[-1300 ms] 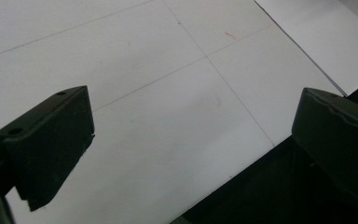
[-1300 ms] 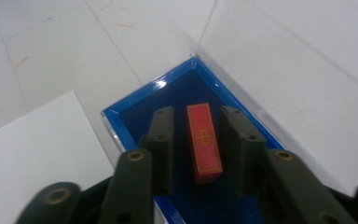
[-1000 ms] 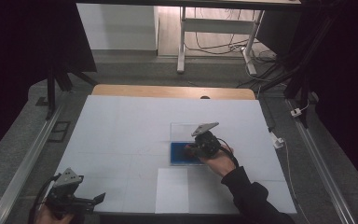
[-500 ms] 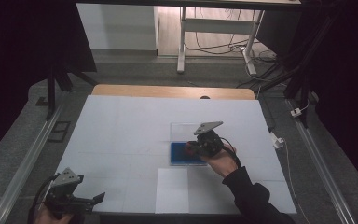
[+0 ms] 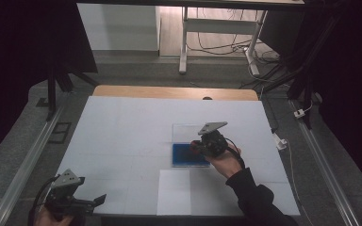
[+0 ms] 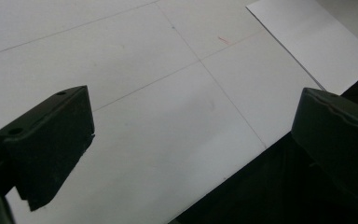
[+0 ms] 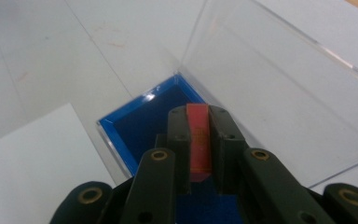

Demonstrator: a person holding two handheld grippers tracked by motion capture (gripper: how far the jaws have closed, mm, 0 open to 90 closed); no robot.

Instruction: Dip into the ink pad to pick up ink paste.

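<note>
the right gripper (image 7: pixel 198 140) has its fingers clamped on a small flat red piece (image 7: pixel 199 140), held on edge over the blue-lined tray (image 7: pixel 140 121) of an open case whose clear lid (image 7: pixel 279 84) lies flat beyond it, right of centre in the high view. so the pick looks done; what is left, i judge, is moving the piece to wherever it belongs. it is thin, orange-red, with faint marks on its edge. the left gripper (image 5: pixel 68 200) idles at the lower left of the surface (image 5: pixel 122 132), fingers apart, holding nothing, near a white sheet (image 5: pixel 174 190).
</note>
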